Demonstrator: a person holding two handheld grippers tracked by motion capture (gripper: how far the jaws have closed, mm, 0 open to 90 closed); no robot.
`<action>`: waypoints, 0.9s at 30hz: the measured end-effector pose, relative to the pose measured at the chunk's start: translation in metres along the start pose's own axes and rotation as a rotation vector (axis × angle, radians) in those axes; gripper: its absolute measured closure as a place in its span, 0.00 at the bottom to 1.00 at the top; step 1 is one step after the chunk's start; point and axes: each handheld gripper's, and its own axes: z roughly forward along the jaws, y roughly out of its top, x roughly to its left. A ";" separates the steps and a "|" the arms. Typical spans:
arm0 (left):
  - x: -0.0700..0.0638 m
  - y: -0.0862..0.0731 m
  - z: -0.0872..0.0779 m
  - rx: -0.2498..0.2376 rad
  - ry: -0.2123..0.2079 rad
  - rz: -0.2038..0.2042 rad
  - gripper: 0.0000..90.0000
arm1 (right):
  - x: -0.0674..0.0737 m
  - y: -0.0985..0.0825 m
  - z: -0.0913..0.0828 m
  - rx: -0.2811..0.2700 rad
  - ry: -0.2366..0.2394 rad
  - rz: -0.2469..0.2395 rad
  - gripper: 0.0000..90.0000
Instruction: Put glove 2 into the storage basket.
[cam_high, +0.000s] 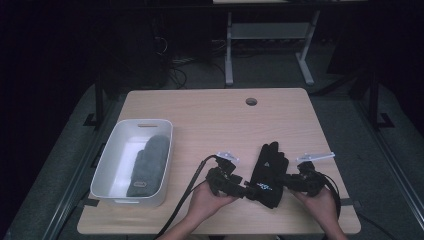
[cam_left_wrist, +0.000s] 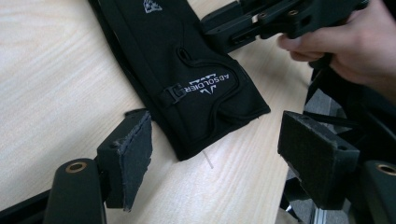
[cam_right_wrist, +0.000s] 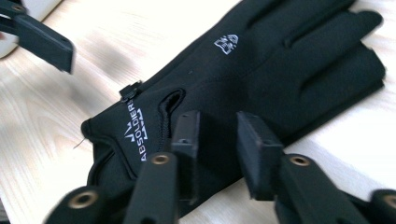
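One black glove (cam_high: 268, 172) is lying between the spread left hand-held gripper (cam_high: 245, 190) and the narrowly parted right hand-held gripper (cam_high: 286, 181), its cuff edge between those jaws; one grey glove (cam_high: 148, 164) is sitting in the bin (cam_high: 111, 150).

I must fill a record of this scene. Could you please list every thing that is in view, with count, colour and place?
black glove: 1, black with white print, flat on the table near its front edge, between the two grippers
grey glove: 1, grey, inside the bin
bin: 1, white, left part of the table
table: 1, light wood
left hand-held gripper: 1, black, open around the cuff
right hand-held gripper: 1, black, narrow gap, over the glove
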 end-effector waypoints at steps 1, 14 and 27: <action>0.001 0.000 0.001 0.001 0.001 -0.006 0.29 | 0.001 0.001 0.000 -0.001 0.000 -0.001 0.69; 0.013 -0.001 0.024 0.036 -0.013 -0.069 0.33 | -0.031 0.016 -0.001 -0.096 -0.106 0.103 0.41; 0.019 0.000 0.038 0.076 -0.003 -0.085 0.46 | -0.046 0.019 0.016 -0.100 -0.142 0.137 0.44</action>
